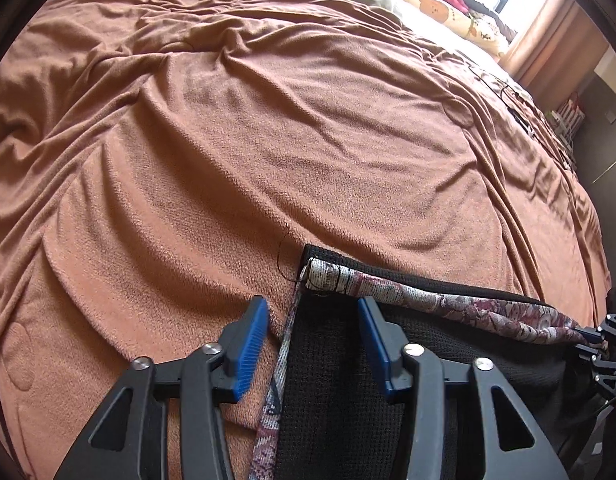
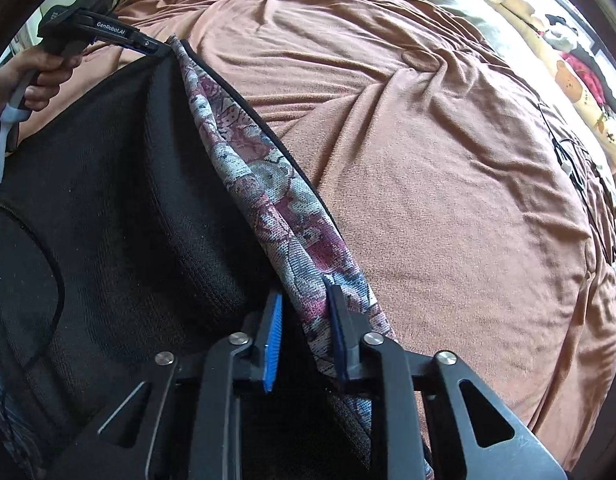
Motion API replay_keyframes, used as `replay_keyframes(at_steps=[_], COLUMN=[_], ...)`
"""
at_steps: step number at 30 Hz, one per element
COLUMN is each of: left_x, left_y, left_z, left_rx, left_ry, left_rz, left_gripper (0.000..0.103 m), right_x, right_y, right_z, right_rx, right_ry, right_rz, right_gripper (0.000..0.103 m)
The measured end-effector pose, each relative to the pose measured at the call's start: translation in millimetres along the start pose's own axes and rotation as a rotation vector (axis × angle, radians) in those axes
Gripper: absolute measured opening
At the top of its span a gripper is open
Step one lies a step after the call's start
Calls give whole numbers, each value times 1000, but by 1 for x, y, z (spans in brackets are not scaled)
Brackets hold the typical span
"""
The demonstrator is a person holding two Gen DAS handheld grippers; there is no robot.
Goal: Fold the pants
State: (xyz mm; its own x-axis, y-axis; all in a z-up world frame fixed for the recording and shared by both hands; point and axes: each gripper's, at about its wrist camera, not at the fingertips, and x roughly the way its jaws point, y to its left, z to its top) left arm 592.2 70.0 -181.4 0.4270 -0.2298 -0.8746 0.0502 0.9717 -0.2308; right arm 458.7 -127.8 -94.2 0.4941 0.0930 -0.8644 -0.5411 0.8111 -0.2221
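Observation:
The pants [image 1: 340, 360] are black knit cloth with a patterned maroon-and-grey waistband [image 1: 428, 294]; they lie at the near edge of the brown bed cover. In the left wrist view my left gripper [image 1: 312, 312] is open, its blue pads either side of the waistband's corner, apart from it. In the right wrist view my right gripper [image 2: 306, 308] has its jaws partly closed around the waistband [image 2: 268, 184], the cloth running between the pads. The left gripper [image 2: 148, 46] shows there at the waistband's far end. The right gripper [image 1: 592, 336] shows at the right edge of the left wrist view.
A wrinkled brown blanket [image 1: 288, 120] covers the bed. Beige bedding with a bear print [image 1: 436, 4] lies at the far end by a bright window. A black cable [image 2: 568, 160] lies on the blanket at the right.

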Motion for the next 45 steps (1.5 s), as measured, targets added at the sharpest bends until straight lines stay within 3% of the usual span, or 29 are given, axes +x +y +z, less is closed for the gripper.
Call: replay_keyframes(at_steps=[1,4,11,16,18,19,22,31,37,45], left_x=[1,3,0,-5,-12,-15,-31,-72,-94,-113], left_y=[1,4,16,20,22,23,25,18,21,34], left_z=[1,2,5,7,6,6,0,-33,-66,-117], left_rx=[2,-3,-71,-105,-112,-115,-108,-39,-14,-34], left_ry=[2,2,-26,-11,-8,-7,-35,-23,-8,19], left_rz=[-2,20,5,-3,-23,-37,-33,-75,-82,-90], left_gripper=[23,5,3,3,12,25,50,51,51,51], right_x=[-2,-2,21,23,10,4,-15,-59,-56,-24], right_y=[-3,-8,-19,-24,-26,-27,-32,-37,-43,-77], right_z=[2,3,13,20,18,16,7,-31,-52,-68], right_rx=[15,49,151,194,204,208,222,203,193,400], right_ry=[-10,-17,23,31,8,-1,-12,51,127,157], right_rz=[-5,-13,-10,-38,-27,-23,-25,-50,-87,-132], right_gripper=[8,6,6,31,46,55,58,58,58,57])
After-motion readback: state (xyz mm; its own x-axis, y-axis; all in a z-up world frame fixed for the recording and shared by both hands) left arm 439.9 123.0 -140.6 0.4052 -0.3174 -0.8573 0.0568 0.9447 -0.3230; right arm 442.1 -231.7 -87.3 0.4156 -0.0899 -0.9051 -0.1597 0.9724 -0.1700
